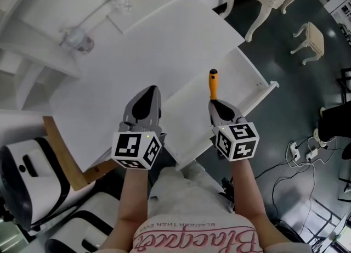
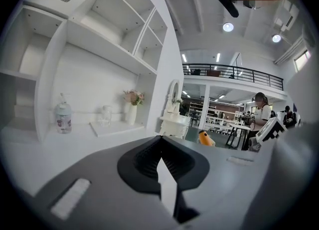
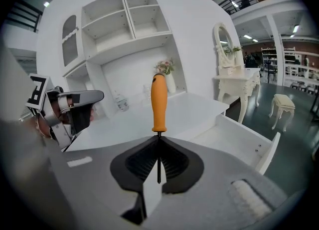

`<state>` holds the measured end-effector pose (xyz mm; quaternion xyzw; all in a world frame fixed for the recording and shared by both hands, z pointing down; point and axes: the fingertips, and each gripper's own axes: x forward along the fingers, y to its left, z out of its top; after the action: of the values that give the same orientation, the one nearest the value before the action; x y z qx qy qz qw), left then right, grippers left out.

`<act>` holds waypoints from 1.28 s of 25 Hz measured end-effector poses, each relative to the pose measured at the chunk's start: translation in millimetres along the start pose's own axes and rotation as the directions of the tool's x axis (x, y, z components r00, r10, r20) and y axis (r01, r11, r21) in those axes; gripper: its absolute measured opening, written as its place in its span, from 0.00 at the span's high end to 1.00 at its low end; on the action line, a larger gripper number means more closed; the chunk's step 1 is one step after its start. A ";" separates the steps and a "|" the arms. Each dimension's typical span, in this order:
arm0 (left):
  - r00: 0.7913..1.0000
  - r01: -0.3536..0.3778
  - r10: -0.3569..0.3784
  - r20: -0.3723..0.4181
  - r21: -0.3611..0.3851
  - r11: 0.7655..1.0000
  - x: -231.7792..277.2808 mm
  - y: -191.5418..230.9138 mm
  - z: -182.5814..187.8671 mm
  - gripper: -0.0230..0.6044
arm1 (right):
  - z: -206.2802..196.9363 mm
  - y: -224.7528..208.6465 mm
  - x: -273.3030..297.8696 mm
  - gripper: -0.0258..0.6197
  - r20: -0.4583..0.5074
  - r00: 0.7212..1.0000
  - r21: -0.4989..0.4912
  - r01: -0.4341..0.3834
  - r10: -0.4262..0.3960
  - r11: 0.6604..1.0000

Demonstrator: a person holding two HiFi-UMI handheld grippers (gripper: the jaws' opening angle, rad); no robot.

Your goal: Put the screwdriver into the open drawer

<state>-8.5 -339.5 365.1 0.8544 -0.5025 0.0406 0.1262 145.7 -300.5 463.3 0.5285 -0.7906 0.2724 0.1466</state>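
The right claw (image 3: 159, 138) is squeezed shut on the thin metal stem of the screwdriver (image 3: 159, 103); the orange handle sticks out in front of it. In the head view the screwdriver seems to hang above the open drawer (image 1: 258, 88), which is pulled out from the white desk (image 1: 164, 43); it is not lying in the drawer yet. The left claw (image 2: 160, 143) is closed with nothing in it; it hangs over the desk, just beside the drawer.

The job now looks like the putting-down part. To do it well, bring the right claw lower until the screwdriver is close to the drawer floor; tip it so the tool lies nearly flat, because a long tool dropped on its end could bounce or roll; aim for the middle of the drawer, away from the walls, so the handle does not knock the edge. The handle is likely the heavy end and it sticks out far, so it may swing down when the grip loosens; let go slowly, only when the handle is on the floor or almost there; then pull the claw straight back so it does not drag the stem along. The left claw has nothing to do here; it is best kept off to the side.
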 end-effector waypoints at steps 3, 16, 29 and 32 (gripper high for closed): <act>1.000 -0.002 0.002 -0.023 -0.008 1.000 2.9 -1.4 -8.5 0.95 | -13.5 -2.9 7.4 0.94 -0.048 0.999 0.013 0.000 0.001 1.000; 0.997 0.014 -0.018 -0.080 -0.048 0.999 6.5 -0.6 -35.7 0.95 | -67.8 -8.5 30.1 0.94 -0.218 0.976 0.122 0.026 0.001 0.992; 0.989 0.040 -0.048 -0.137 -0.057 0.998 6.2 5.2 -52.8 0.95 | -119.3 -25.0 53.5 0.94 -0.420 0.904 0.234 0.187 -0.074 0.954; 0.987 0.041 -0.050 -0.151 -0.061 0.997 6.3 5.3 -58.5 0.95 | -128.7 -28.9 59.5 0.94 -0.472 0.878 0.235 0.213 -0.080 0.948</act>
<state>-6.6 -332.3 423.7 0.8560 -0.4727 0.0881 0.1898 141.3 -278.5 606.3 0.5238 -0.6446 0.4857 0.2726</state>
